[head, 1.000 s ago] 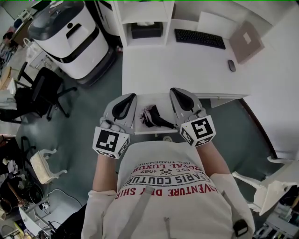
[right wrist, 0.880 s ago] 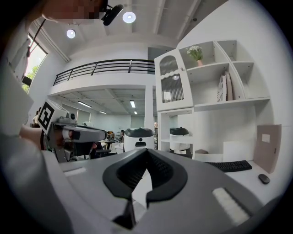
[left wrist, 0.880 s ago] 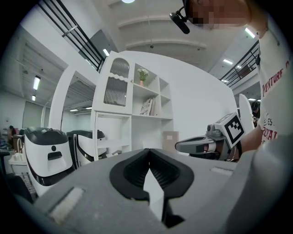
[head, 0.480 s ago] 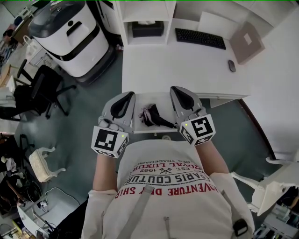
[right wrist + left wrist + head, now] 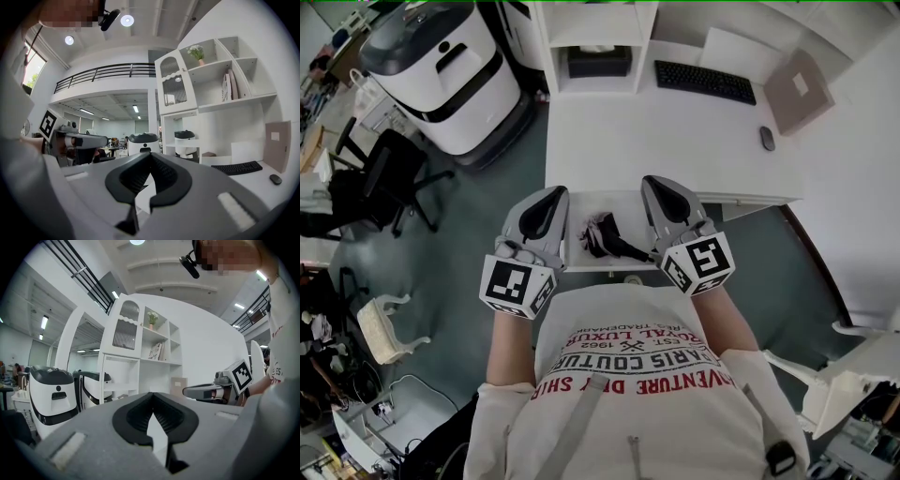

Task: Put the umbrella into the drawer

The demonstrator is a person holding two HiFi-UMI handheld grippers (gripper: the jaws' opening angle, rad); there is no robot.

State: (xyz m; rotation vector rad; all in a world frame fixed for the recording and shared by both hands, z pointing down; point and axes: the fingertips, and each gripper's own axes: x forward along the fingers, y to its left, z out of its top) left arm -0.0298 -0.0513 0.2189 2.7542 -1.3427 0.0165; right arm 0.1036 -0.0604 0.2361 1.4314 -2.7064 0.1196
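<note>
A dark folded umbrella (image 5: 605,236) lies inside the open white drawer (image 5: 630,208) under the desk's front edge. My left gripper (image 5: 555,194) hovers at the drawer's left side and my right gripper (image 5: 654,183) at its right side, both pointing level toward the desk. Neither touches the umbrella. In the left gripper view the left gripper (image 5: 152,394) has its jaws together with nothing between them, and the right gripper (image 5: 211,391) shows beside it. The right gripper (image 5: 150,154) in its own view is likewise shut and empty.
The white desk (image 5: 675,141) carries a black keyboard (image 5: 705,82), a mouse (image 5: 767,138) and a brown board (image 5: 797,89). A white shelf unit with a dark box (image 5: 598,61) stands behind. A white and black machine (image 5: 441,75) and an office chair (image 5: 389,187) are on the left.
</note>
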